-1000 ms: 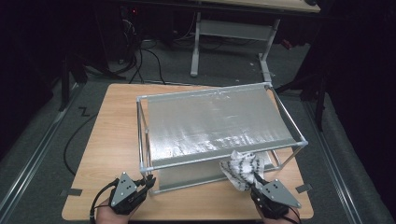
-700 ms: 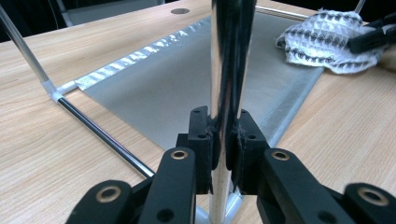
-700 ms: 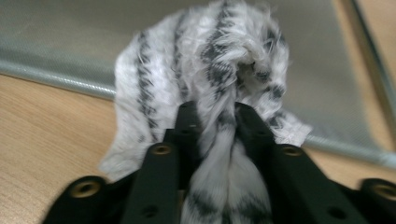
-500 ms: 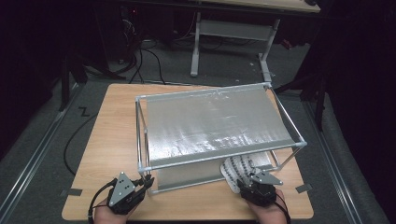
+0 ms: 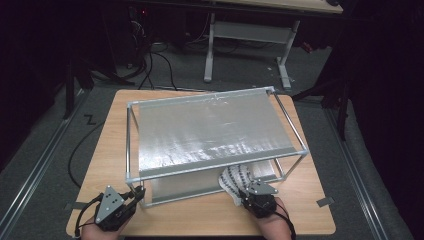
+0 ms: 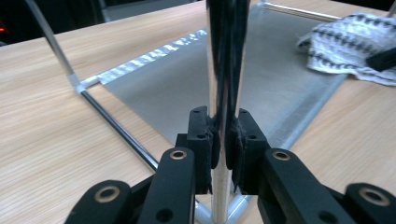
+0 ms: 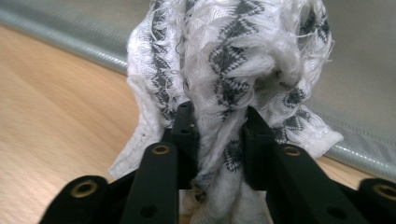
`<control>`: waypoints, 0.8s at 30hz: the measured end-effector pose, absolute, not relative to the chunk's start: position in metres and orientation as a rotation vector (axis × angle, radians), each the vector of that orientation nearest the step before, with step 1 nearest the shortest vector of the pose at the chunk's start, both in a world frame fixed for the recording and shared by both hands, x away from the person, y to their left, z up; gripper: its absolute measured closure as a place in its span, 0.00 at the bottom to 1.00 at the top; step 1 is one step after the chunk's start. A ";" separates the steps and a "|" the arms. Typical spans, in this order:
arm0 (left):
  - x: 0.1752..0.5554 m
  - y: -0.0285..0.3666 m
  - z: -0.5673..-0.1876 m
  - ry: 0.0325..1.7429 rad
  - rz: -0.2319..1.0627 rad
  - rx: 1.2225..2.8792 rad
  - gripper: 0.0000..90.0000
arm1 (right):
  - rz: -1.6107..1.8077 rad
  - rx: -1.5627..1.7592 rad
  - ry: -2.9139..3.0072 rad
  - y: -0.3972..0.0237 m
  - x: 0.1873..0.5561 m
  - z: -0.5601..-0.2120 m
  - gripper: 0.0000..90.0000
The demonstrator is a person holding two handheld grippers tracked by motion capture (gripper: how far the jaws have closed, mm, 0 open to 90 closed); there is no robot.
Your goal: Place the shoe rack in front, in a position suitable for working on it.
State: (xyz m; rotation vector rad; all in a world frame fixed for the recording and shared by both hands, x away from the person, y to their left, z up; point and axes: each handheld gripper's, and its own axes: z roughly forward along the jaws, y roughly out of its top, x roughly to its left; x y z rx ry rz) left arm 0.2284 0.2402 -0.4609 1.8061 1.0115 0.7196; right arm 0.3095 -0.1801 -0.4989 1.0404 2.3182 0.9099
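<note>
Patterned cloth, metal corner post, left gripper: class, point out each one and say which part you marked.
patterned cloth (image 7: 233, 56), right gripper view, bunched middle above the jaws.
metal corner post (image 6: 226, 56), left gripper view, shiny shaft above the pads.
left gripper (image 5: 136, 192), high view, its tips.

Your right gripper (image 7: 219, 135), jaws just closing, pinches patterned cloth (image 7: 233, 60) bunched w/ its far part over the grey mat (image 7: 355, 70).

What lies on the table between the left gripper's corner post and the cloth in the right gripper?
In the left gripper view, only the rack's grey bottom sheet lies between the post and the cloth.
</note>
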 end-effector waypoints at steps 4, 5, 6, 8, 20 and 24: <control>0.229 0.251 -0.461 1.040 0.731 1.789 0.88 | 0.914 1.005 2.342 -0.170 0.308 -0.498 0.83; 0.229 0.253 -0.461 1.046 0.735 1.789 0.88 | 0.926 0.987 2.321 -0.169 0.306 -0.495 0.84; 0.229 0.254 -0.461 1.046 0.736 1.792 0.88 | 0.937 0.977 2.301 -0.171 0.305 -0.490 0.84; 0.230 0.255 -0.461 1.042 0.736 1.794 0.88 | 0.965 0.985 2.250 -0.179 0.304 -0.481 0.84; 0.233 0.256 -0.461 1.042 0.747 1.795 0.88 | 1.040 1.154 1.836 -0.264 0.297 -0.416 0.84; 0.233 0.256 -0.461 1.047 0.749 1.793 0.88 | 1.037 1.171 1.813 -0.278 0.299 -0.411 0.85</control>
